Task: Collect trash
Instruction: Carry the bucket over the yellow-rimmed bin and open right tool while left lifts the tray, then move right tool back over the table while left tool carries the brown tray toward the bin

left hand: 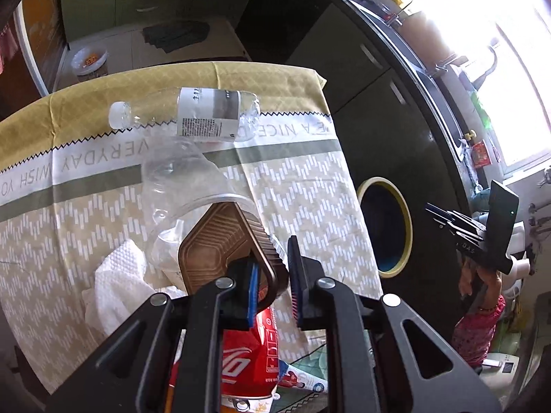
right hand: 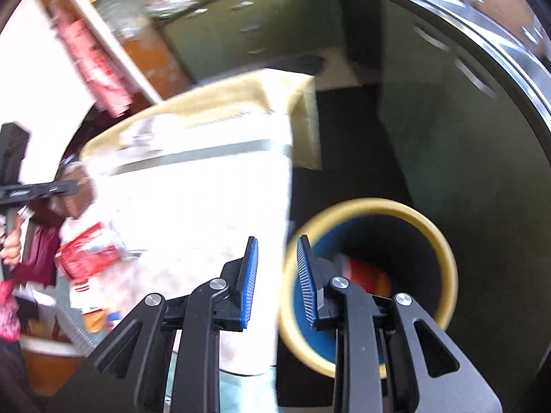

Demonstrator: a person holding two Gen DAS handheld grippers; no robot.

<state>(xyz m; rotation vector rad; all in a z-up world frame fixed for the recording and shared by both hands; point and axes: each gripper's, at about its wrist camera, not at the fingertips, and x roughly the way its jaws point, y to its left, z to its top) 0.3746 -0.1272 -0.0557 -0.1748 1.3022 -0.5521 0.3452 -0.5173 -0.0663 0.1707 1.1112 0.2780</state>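
Note:
My left gripper [left hand: 273, 275] is shut on the rim of a brown ribbed plastic tray [left hand: 220, 251], held lifted above the table. Under it lie a crushed clear bottle [left hand: 182, 186], a white paper napkin [left hand: 117, 285] and a red wrapper [left hand: 248, 354]. A labelled clear bottle [left hand: 193, 115] lies further back on the tablecloth [left hand: 292, 186]. My right gripper [right hand: 277, 261] is open with nothing between its pads, over the near rim of the yellow-rimmed blue bin [right hand: 430, 227], which holds a red item [right hand: 368, 275]. The right wrist view is motion-blurred.
The bin [left hand: 385, 227] stands on the dark floor just right of the table's edge. Dark cabinets [left hand: 361, 69] and a counter run along the right. A bowl [left hand: 89, 60] sits on the floor beyond the table. A person's hand [left hand: 478, 275] holds the right gripper.

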